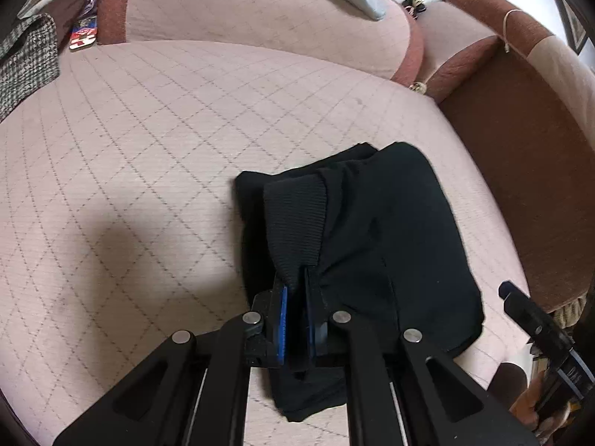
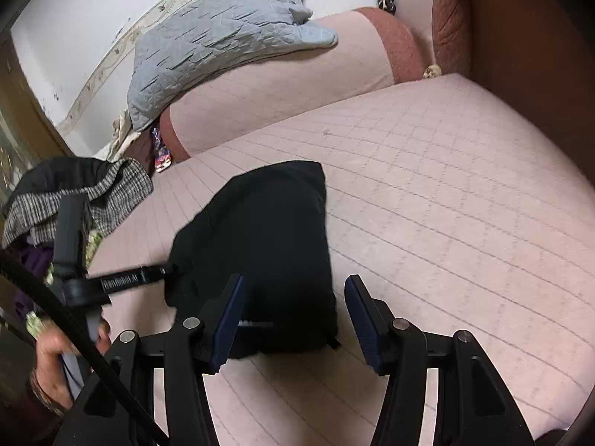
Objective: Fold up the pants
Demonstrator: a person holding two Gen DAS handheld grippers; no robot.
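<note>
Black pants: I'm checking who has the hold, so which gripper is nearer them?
Left. The left gripper is clamped on the black pants; the right gripper hangs open at their near edge.

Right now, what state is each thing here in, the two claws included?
Left gripper: shut on the ribbed cuff of the pants.
Right gripper: open, holding nothing.
Black pants: folded into a compact bundle, lying on the sofa seat.
Grey quilted blanket: crumpled, draped over the sofa back.

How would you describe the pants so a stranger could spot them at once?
Find the pink quilted sofa seat. Near its front edge lies a folded bundle, the pants, pinched by the left gripper. They are plain black, unlike the checked cloth nearby.
</note>
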